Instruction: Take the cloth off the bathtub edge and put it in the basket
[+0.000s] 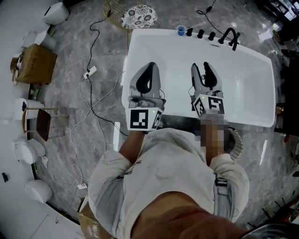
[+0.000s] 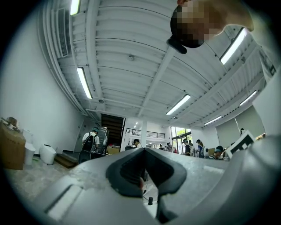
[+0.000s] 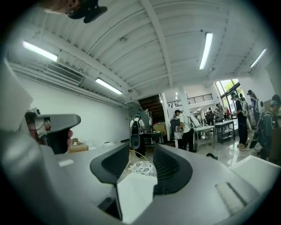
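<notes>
A patterned black-and-white cloth (image 1: 138,16) lies in the wire basket (image 1: 111,13) on the floor beyond the far left corner of the white bathtub (image 1: 252,84). Both grippers hover over the tub and point towards its far end. My left gripper (image 1: 151,65) has its jaw tips touching, with nothing between them; in its own view the left gripper (image 2: 144,150) looks out into the hall. My right gripper (image 1: 201,66) has a gap between its jaws and holds nothing. In the right gripper view, the cloth (image 3: 139,168) shows far off through the right gripper (image 3: 141,149), beyond the tub's rim (image 3: 134,193).
Black tap fittings (image 1: 229,37) and a blue cup (image 1: 181,31) stand on the tub's far rim. Cables (image 1: 88,74) run over the marble floor at the left, near a cardboard box (image 1: 35,63) and a chair (image 1: 39,122). Several people stand in the hall behind.
</notes>
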The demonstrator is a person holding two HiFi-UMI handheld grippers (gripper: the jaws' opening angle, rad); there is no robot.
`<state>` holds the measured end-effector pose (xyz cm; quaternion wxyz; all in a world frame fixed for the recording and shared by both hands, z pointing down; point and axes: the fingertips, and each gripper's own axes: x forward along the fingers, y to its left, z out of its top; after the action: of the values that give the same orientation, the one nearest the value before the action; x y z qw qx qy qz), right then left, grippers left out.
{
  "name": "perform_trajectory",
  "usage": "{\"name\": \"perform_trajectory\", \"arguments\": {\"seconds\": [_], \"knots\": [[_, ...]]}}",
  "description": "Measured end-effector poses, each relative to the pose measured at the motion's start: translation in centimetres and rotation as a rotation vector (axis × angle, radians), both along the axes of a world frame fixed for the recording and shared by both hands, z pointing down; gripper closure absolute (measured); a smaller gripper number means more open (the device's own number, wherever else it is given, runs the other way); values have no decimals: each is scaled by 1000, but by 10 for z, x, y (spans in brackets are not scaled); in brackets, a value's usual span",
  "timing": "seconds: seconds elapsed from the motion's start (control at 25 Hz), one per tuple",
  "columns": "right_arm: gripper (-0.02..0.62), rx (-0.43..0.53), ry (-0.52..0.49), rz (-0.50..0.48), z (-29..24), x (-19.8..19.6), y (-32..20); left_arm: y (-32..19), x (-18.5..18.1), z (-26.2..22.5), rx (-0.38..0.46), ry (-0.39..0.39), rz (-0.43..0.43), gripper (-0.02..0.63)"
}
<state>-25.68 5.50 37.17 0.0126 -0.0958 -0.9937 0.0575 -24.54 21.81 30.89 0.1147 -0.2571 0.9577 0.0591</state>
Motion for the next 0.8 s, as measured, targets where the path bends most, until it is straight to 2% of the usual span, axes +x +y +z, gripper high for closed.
{"name": "perform_trajectory", "arguments": {"seconds": [0.16, 0.36, 0.52, 0.8], "knots": [[475, 41, -33, 30, -21, 6, -4, 1, -3, -2, 3, 6, -1, 606], [501, 70, -38, 47, -32, 11, -5, -2, -5, -6, -6, 7, 14, 606], [592, 78, -76, 42, -43, 15, -1, -3, -3, -8, -5, 6, 26, 606], [593, 115, -141, 32, -63, 23, 4, -5, -4, -14, 4, 2, 35, 606]]}}
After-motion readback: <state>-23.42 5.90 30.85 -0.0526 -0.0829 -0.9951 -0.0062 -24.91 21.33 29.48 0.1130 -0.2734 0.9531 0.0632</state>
